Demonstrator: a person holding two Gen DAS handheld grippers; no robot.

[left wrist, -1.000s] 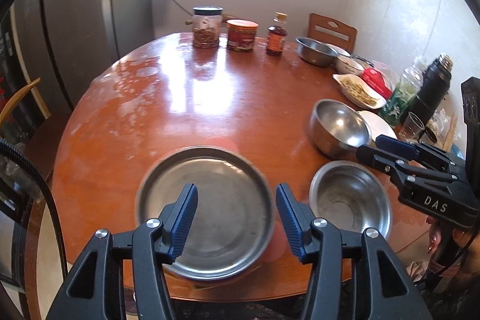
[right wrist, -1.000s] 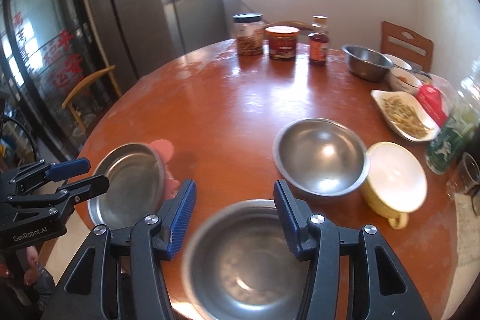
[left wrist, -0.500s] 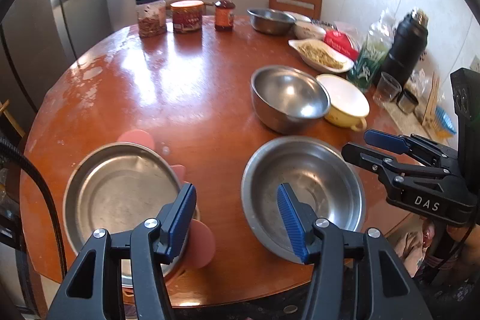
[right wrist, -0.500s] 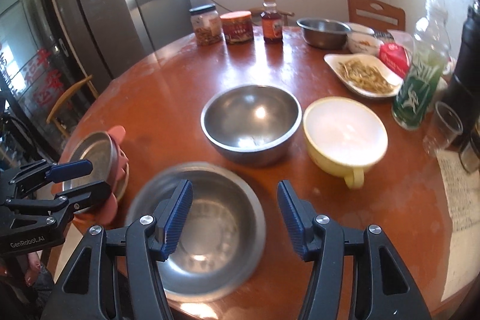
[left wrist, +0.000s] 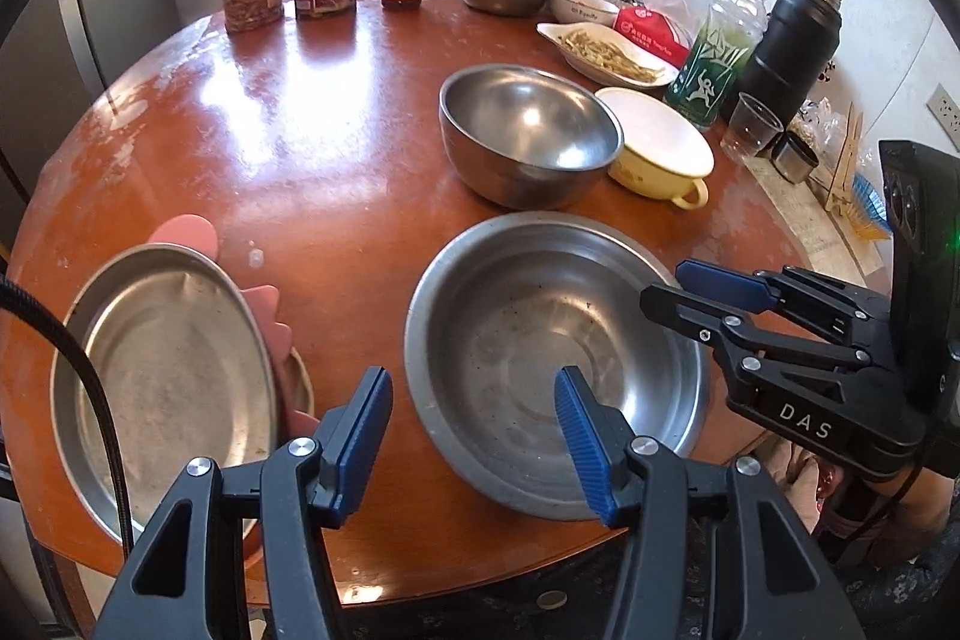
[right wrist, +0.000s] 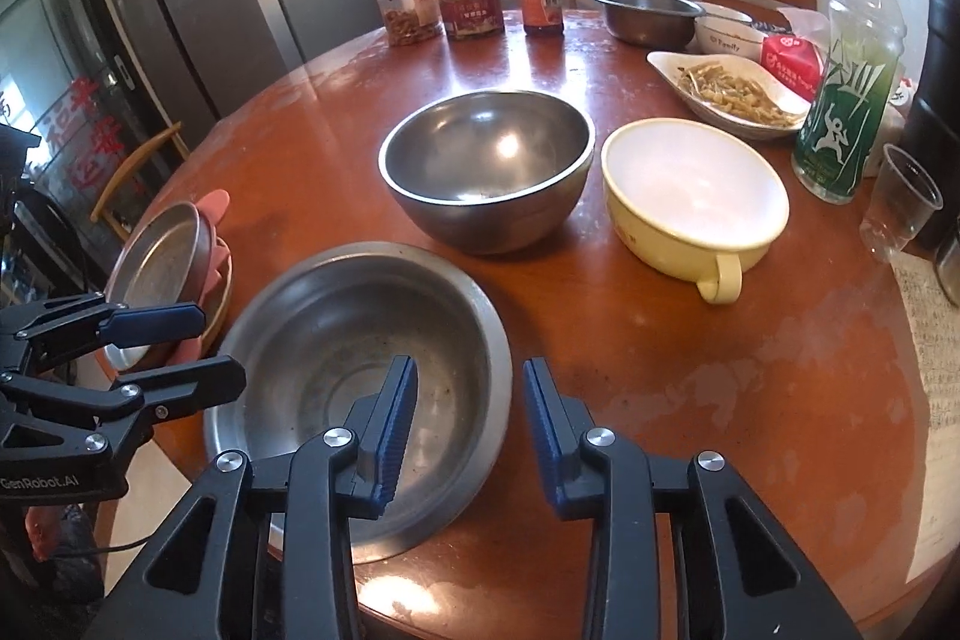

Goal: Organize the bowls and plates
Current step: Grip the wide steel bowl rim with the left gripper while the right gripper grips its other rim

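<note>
On the bench's (left wrist: 360,148) near edge the wide steel bowl (left wrist: 540,340) lies between both grippers. The left gripper (left wrist: 474,436) hangs open and empty at its left rim; the right gripper (right wrist: 468,418), jaws just narrowing, straddles the right rim unclamped. I'd seat both squarely before lifting level

A round, glossy reddish-brown wooden table (right wrist: 336,142) carries a shallow steel basin (right wrist: 336,340) at its near edge. Behind it stand a deep steel bowl (right wrist: 486,166) and a pale yellow handled bowl (right wrist: 690,202).
</note>
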